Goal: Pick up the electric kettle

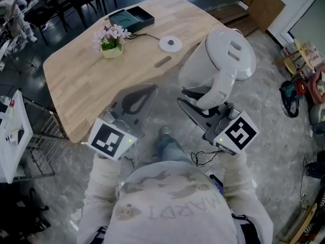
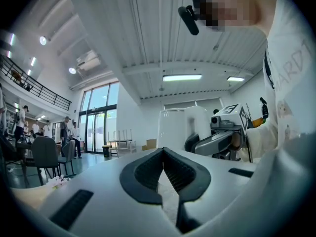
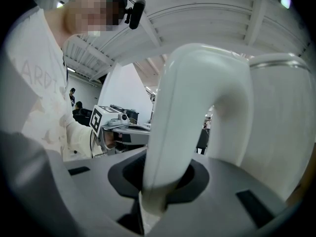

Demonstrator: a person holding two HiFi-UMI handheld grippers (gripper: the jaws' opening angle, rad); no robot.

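Observation:
The white electric kettle (image 1: 218,67) hangs in the air just off the near corner of the wooden table (image 1: 91,80), lid side toward me. My right gripper (image 1: 200,105) is shut on its curved handle (image 3: 182,132), which fills the space between the jaws in the right gripper view, with the kettle body (image 3: 276,127) to the right. My left gripper (image 1: 133,103) is held level beside it, over the table's near edge, jaws shut and empty (image 2: 163,152). From the left gripper view the kettle (image 2: 180,127) and the right gripper (image 2: 219,137) show ahead.
On the table lie the round white kettle base (image 1: 170,43) with its cord, a small pot of pink flowers (image 1: 111,40) and a black tray (image 1: 131,18). A white rack (image 1: 15,131) stands at the left. Bags and clutter (image 1: 299,85) line the floor at the right.

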